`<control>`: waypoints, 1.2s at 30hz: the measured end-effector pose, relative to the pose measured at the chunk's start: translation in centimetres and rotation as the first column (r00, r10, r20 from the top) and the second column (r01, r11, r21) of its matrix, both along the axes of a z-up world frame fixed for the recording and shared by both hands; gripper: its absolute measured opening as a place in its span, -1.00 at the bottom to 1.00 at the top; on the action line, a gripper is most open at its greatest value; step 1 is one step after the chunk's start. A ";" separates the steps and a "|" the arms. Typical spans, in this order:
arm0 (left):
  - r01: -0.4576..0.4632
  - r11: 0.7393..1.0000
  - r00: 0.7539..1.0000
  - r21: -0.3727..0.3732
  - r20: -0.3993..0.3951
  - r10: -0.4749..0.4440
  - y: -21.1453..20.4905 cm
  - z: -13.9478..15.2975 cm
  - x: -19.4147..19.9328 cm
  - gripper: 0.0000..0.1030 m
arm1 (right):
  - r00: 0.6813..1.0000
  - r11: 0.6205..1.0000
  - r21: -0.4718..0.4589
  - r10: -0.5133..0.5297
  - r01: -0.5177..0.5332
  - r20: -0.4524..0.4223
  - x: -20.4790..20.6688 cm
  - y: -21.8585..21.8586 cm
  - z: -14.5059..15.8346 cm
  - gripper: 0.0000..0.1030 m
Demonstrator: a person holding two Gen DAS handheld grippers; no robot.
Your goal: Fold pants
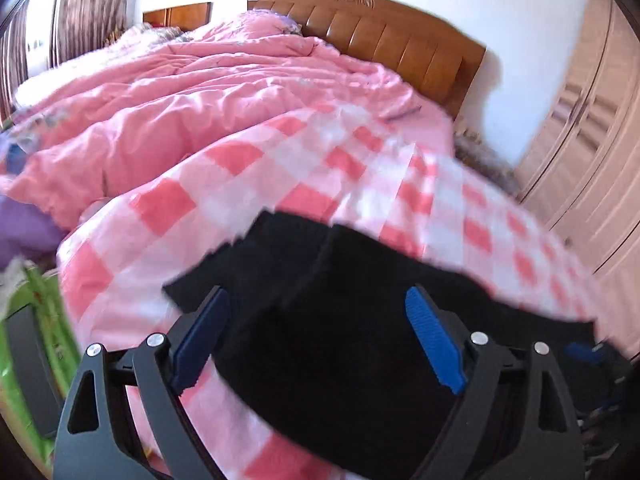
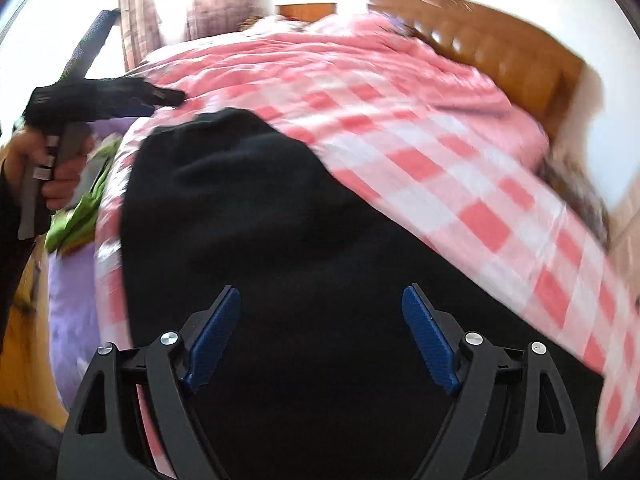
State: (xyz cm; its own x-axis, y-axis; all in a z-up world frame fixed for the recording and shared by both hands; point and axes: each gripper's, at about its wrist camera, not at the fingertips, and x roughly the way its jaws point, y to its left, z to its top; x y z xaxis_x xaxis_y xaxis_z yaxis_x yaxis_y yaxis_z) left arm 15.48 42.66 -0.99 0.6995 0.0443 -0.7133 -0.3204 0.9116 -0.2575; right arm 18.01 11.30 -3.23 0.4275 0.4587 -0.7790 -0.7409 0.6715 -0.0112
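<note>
The black pants [image 1: 340, 340] lie bunched on the pink-and-white checked sheet [image 1: 248, 184] of the bed. My left gripper [image 1: 316, 292] hovers over them with its blue pads [image 1: 434, 340] wide apart, and nothing is pinched between them. The pants [image 2: 260, 220] fill the middle of the right wrist view. There my right gripper [image 2: 320, 292] is open above the dark cloth, its pads [image 2: 212, 340] clear of it. At the upper left of that view a hand [image 2: 52, 168] holds the left gripper [image 2: 168, 98] over the bed's edge. Both views are blurred.
A crumpled pink quilt [image 1: 208, 92] covers the far half of the bed, against a wooden headboard [image 1: 380, 36]. A pale wardrobe [image 1: 588, 128] stands at the right. A green bag [image 1: 36, 312] and purple cloth [image 1: 24, 224] lie beside the bed on the left. Curtains [image 1: 92, 4] hang behind.
</note>
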 end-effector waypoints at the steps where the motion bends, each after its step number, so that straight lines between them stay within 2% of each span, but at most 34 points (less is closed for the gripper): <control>1: -0.006 1.000 1.000 -0.017 0.000 0.006 1.4 0.1 0.4 0.75 | 1.000 1.000 0.016 -0.010 0.010 -0.018 0.2 -0.3 -0.3 0.62; 5: -0.051 0.992 0.997 -0.119 -0.071 0.043 7.4 -1.0 2.0 0.72 | 0.996 0.999 0.022 -0.038 0.040 -0.085 0.8 -1.2 -2.7 0.67; 8: -0.002 0.985 0.992 -0.174 -0.126 -0.021 9.5 -2.6 3.5 0.72 | 0.995 0.998 0.045 -0.032 0.036 -0.090 1.0 -1.1 -2.7 0.71; 10: 0.070 0.978 0.983 -0.198 -0.154 -0.101 9.2 -3.9 4.3 0.72 | 0.993 0.998 0.053 -0.037 0.043 -0.110 1.2 -1.1 -2.9 0.71; 13: 0.107 0.985 0.966 -0.135 -0.220 -0.135 8.2 -5.9 5.6 0.75 | 0.993 0.997 0.057 -0.038 0.044 -0.109 1.2 -1.1 -2.8 0.71; 16: 0.122 0.976 0.973 -0.178 -0.174 -0.153 8.0 -6.4 5.6 0.80 | 0.994 0.998 0.048 -0.039 0.044 -0.105 1.0 -1.0 -2.9 0.71; 17: 0.152 0.968 0.969 -0.200 -0.161 -0.185 7.5 -6.3 5.5 0.80 | 0.994 0.998 0.044 -0.040 0.044 -0.102 1.0 -0.9 -2.9 0.71; 21: 0.177 0.978 0.964 -0.108 -0.180 -0.194 6.2 -6.2 5.4 0.77 | 0.995 0.999 0.020 -0.039 0.041 -0.087 0.8 -0.6 -3.0 0.72; 23: 0.161 0.985 0.968 -0.069 -0.181 -0.171 5.9 -6.1 5.2 0.19 | 0.995 0.999 0.021 -0.039 0.041 -0.088 0.8 -0.7 -3.0 0.72; 24: 0.157 0.987 0.968 -0.031 -0.192 -0.160 5.5 -6.0 5.1 0.06 | 0.995 0.999 0.022 -0.040 0.042 -0.089 0.8 -0.8 -3.0 0.72; 25: 0.143 0.987 0.969 0.074 -0.211 -0.125 4.9 -5.6 5.1 -0.19 | 0.995 0.999 0.020 -0.040 0.042 -0.088 0.8 -0.8 -2.9 0.72; 26: 0.133 0.977 0.970 0.169 -0.225 -0.093 4.3 -5.3 5.1 -0.35 | 0.995 0.999 0.016 -0.040 0.042 -0.086 0.8 -0.7 -2.9 0.72; 27: 0.113 0.952 0.970 0.286 -0.237 -0.044 3.5 -5.0 5.2 -0.45 | 0.996 0.999 0.007 -0.038 0.039 -0.079 0.8 -0.5 -2.8 0.72; 28: 0.089 0.927 0.969 0.363 -0.247 0.004 3.3 -4.9 5.3 -0.92 | 0.997 0.999 0.001 -0.035 0.035 -0.074 0.8 -0.4 -2.7 0.72; 29: 0.040 0.860 0.954 0.508 -0.275 0.118 3.5 -5.4 5.8 -0.93 | 0.997 1.000 -0.001 -0.031 0.031 -0.070 0.9 -0.2 -2.7 0.72; 31: 0.057 0.943 0.954 0.327 -0.297 0.045 5.0 -5.7 5.6 -0.93 | 0.997 1.000 0.001 -0.030 0.030 -0.075 1.0 -0.1 -2.8 0.72; 32: 0.031 0.944 0.964 0.329 -0.259 0.058 5.3 -5.1 5.0 -0.79 | 0.996 0.999 0.000 -0.032 0.032 -0.081 1.1 -0.1 -2.9 0.72; 33: 0.012 0.933 0.970 0.359 -0.230 0.076 5.2 -4.6 4.6 -0.76 | 0.996 0.999 0.011 -0.034 0.035 -0.086 1.1 -0.2 -3.0 0.72; 34: -0.027 0.922 0.978 0.386 -0.180 0.104 5.0 -3.3 3.7 -0.47 | 0.995 0.999 0.017 -0.034 0.035 -0.090 1.2 -0.3 -3.0 0.72; 35: -0.046 0.925 0.985 0.378 -0.139 0.106 4.6 -2.1 3.2 0.10 | 0.995 0.999 0.022 -0.034 0.036 -0.093 1.2 -0.4 -2.9 0.72; 36: -0.053 0.932 0.993 0.357 -0.081 0.088 3.7 -0.7 2.4 0.40 | 0.995 0.999 0.032 -0.036 0.039 -0.097 1.3 -0.5 -2.8 0.72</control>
State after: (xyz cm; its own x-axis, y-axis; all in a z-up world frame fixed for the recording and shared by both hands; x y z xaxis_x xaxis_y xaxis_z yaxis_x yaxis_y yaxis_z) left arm 17.91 46.33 -1.73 0.6157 0.3528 -0.7046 -0.3943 0.9121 0.1122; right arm 19.34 10.83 -6.08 0.3685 0.4703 -0.8019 -0.7116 0.6977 0.0821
